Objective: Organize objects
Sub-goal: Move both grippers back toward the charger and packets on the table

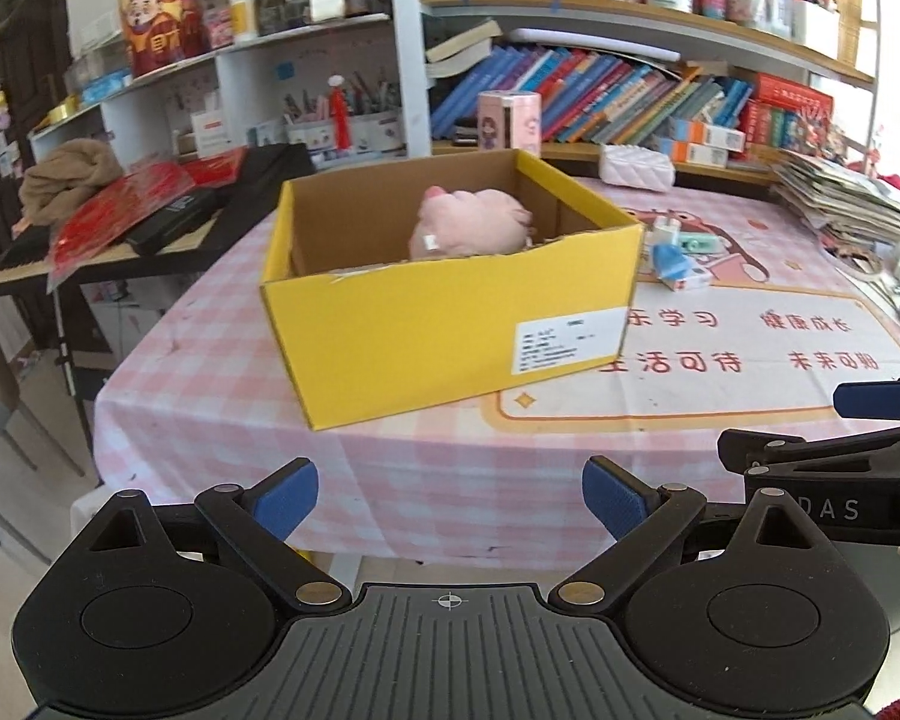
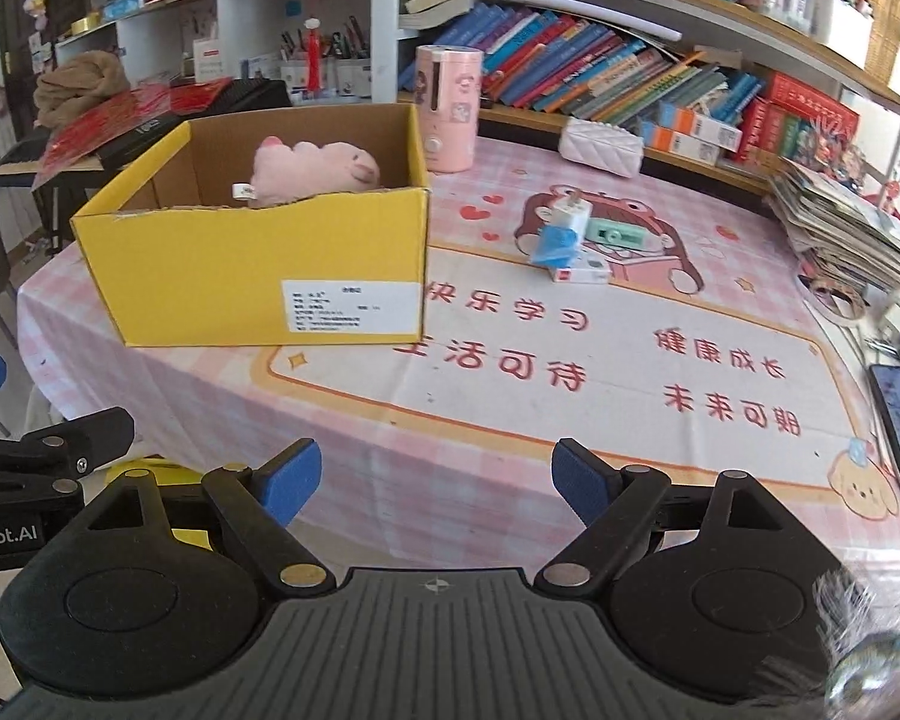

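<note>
Nearest, both claws at the front edge of the bench (image 2: 570,360), side by side: left claw (image 1: 450,501) spread wide with nothing between its blue pads, right claw (image 2: 435,483) likewise wide and empty.

Further in, a yellow box (image 2: 252,264) on the pink checked cloth, open at the top, with a pink plush toy (image 2: 312,171) already lying inside, toward the back wall.

To the right of the box and apart from it, a small cluster touching one another — a white plug (image 2: 570,213), a blue piece (image 2: 555,243), a mint green case (image 2: 621,237), a flat white packet (image 2: 582,273). Probably next for the box.

Best taken with the right claw, closer to that side: approach from above, single out one piece at the cluster's edge, close across its narrow sides without nudging its neighbours. The blue one lies tilted on the packet and may slip.

Beyond, a pink canister (image 2: 447,108), a white quilted pouch (image 2: 600,147), then bookshelves (image 2: 600,72).
</note>
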Action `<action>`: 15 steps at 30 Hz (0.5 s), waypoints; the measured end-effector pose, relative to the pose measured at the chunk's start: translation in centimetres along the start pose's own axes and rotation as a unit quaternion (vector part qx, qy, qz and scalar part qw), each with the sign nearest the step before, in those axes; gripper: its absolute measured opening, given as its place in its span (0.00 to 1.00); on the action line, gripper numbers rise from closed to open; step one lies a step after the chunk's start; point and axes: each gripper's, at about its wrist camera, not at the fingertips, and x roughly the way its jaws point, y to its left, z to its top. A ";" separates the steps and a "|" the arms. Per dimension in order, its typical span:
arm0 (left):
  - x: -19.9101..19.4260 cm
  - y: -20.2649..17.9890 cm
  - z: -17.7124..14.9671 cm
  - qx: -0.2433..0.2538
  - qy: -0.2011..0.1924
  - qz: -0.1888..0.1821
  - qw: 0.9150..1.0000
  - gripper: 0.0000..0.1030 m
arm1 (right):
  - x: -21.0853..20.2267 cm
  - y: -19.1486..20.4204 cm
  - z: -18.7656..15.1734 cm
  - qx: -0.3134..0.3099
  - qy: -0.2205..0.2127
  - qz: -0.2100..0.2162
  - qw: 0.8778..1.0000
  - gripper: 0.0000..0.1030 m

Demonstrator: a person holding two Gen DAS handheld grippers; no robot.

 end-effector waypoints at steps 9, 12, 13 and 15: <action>0.6 -2.1 0.6 0.030 -0.003 -0.035 0.999 0.94 | -0.5 -2.0 -0.7 0.028 0.003 -0.033 0.999 0.81; 1.1 -2.9 0.9 0.037 -0.002 -0.046 0.998 0.94 | -0.5 -2.7 -0.7 0.034 0.004 -0.045 0.998 0.81; 1.2 -3.1 1.0 0.039 -0.002 -0.049 0.998 0.94 | -0.5 -3.0 -0.7 0.036 0.004 -0.049 0.998 0.81; 1.5 -3.6 1.3 0.042 -0.004 -0.055 0.998 0.94 | -0.5 -3.5 -0.7 0.039 0.005 -0.056 0.998 0.82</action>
